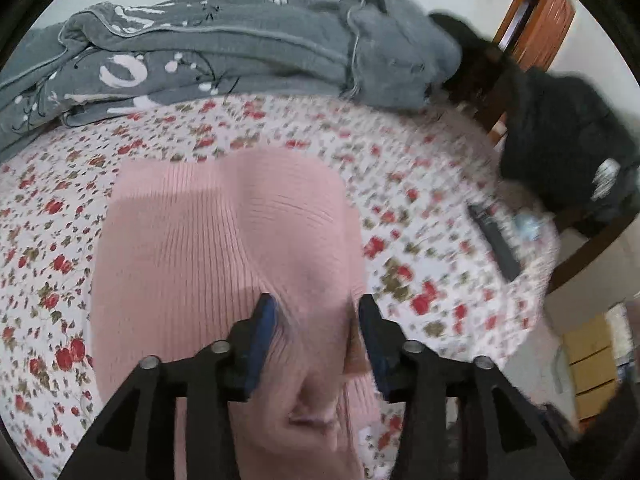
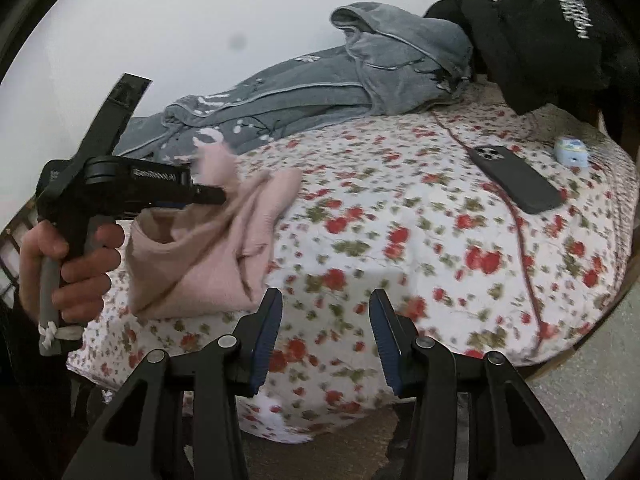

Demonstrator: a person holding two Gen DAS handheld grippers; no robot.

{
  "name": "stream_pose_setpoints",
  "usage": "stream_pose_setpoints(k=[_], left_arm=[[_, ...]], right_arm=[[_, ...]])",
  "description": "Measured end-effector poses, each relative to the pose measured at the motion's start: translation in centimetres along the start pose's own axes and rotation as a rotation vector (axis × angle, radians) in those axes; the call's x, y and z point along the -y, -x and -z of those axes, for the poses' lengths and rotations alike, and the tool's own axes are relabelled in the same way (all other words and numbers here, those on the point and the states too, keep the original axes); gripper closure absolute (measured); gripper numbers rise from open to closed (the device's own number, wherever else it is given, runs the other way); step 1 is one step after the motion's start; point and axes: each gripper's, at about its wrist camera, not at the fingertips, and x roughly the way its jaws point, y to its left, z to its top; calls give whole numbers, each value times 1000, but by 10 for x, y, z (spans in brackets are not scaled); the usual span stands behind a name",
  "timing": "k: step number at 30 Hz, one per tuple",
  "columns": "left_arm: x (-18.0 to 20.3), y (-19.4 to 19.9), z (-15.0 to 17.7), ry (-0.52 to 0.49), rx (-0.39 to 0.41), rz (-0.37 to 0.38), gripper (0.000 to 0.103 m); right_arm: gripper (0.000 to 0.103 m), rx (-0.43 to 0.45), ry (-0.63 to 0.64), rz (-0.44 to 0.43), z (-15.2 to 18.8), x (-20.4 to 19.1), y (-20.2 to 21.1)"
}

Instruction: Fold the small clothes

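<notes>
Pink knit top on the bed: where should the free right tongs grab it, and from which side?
Take the pink knit top at its near bottom edge by the bed's front, coming in from its right side. That edge lies flat and exposed on the floral sheet; the bunched far part hangs at the left tongs.

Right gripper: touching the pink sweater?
Apart. The right wrist view shows the right gripper open over bare floral sheet, the pink sweater off to its left.

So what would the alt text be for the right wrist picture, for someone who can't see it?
A hand holds the left gripper against a rumpled pink knit garment on a flowered bedsheet. The right gripper, empty, hangs open in front; a black phone lies beyond.
</notes>
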Motion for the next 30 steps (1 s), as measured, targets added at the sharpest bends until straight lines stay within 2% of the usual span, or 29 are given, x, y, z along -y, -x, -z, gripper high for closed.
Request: stream_pose_setpoints(k=[2,4,7,12,17,19,20,21,24,26,28,30], left_arm=[[-15,17,-3,24,46,10,44],[-34,34,-5,31,81,-30,44],[-74,54,0,57,126,-82,43],[-136,61,19,103,112,-125,43],[-167,57,45,84,83,-138,43],[-174,56,55,69,77,-159,43],[-179,57,60,65,74,-165,43],[-182,56,64,62,72,-170,43],[-190,55,72,71,72,-148,43],[-190,54,76,78,72,-118,43],[-184,52,78,74,75,-85,43],[-174,49,78,57,77,-58,43]], right_arm=[[57,6,9,-36,-8,-11,-7],[56,16,5,-81,-20,-24,-15],[43,26,-30,-166,-38,-39,-27],[31,8,-135,-293,-66,-61,-64],[31,-100,-185,-229,-74,-80,-123],[47,-151,-181,-224,-70,-83,-141],[76,-160,-166,-209,-68,-84,-144],[82,-148,-133,-209,-68,-84,-141],[85,-52,-97,-254,-71,-74,-116],[85,-13,-115,-248,-66,-58,-106],[85,-37,-127,-190,-58,-44,-115],[83,-85,-153,-182,-48,-31,-132]])
